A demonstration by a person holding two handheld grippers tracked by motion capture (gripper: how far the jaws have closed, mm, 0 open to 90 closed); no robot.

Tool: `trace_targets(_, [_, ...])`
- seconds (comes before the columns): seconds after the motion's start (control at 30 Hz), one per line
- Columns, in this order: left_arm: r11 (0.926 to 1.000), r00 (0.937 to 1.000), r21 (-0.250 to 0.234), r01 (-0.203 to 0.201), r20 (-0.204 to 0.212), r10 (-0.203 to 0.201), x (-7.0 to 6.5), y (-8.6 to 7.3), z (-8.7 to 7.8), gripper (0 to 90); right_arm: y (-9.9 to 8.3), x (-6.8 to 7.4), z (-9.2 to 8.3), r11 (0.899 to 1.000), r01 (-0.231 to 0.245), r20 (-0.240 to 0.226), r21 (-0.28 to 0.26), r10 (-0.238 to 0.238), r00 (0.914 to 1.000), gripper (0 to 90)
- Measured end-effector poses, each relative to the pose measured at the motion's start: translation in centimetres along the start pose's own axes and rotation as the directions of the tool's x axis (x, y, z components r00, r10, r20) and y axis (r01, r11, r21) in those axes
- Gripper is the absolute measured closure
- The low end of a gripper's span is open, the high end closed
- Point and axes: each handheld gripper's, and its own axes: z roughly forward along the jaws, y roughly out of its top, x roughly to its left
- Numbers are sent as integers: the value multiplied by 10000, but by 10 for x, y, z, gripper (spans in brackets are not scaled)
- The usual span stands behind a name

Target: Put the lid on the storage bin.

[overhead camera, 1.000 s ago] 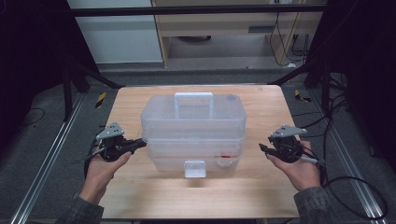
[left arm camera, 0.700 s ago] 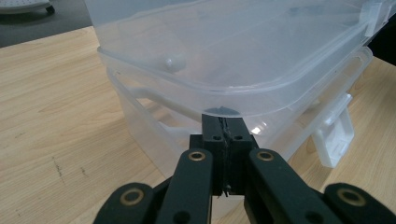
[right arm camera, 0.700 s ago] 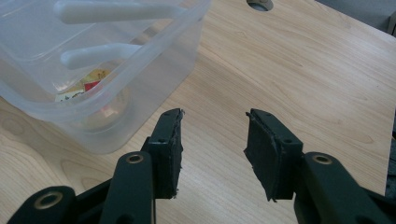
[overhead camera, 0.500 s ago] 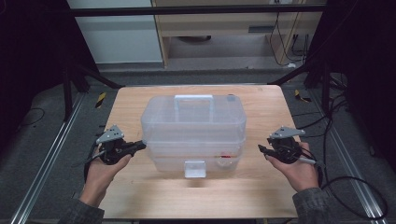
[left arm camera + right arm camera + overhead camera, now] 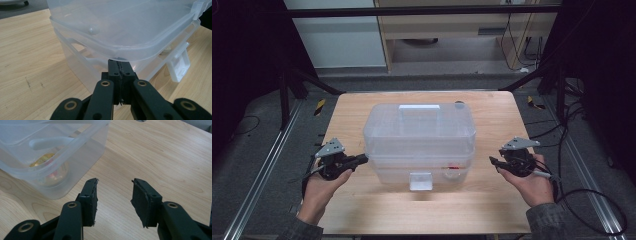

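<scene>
Your left gripper has its jaws pressed together with nothing between them; in the left gripper view its tips sit right under the lid rim of the clear plastic box, at its left end. Your right gripper has its jaws apart and empty, hovering over bare wood near the box's right end, not touching it; the right gripper view shows the gap clearly. The box sits mid-table, lid on, white front latch facing you, handle on top. Small coloured items are inside, too blurred to identify.
</scene>
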Motion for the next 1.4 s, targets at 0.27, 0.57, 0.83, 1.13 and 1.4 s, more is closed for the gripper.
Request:
trace_targets(0.27, [10000, 10000, 53, 17, 11, -17, 0, -3, 1, 893, -1, 0, 2, 10000, 43, 1, 25, -43, 10000, 551])
trace_targets(0.57, [9995, 9987, 315, -96, -490, 112, 2, -11, -5, 892, -3, 0, 3, 10000, -26, -23, 32, 26, 10000, 551])
trace_targets(0.83, [9986, 9904, 509, 125, -1385, -53, 18, -27, -16, 883, -8, -2, 6, 9999, -139, -36, 19, 139, 9999, 551])
trace_targets(1.13, [9972, 9721, 677, -327, -2295, 475, 21, -29, -14, 754, -10, -4, 12, 9995, -309, -27, 96, 309, 9995, 515])
trace_targets(1.4, [9957, 9451, 860, -357, -3209, 616, 28, -30, -4, 286, -8, -8, 22, 9975, -661, 348, 260, 651, 9973, 175])
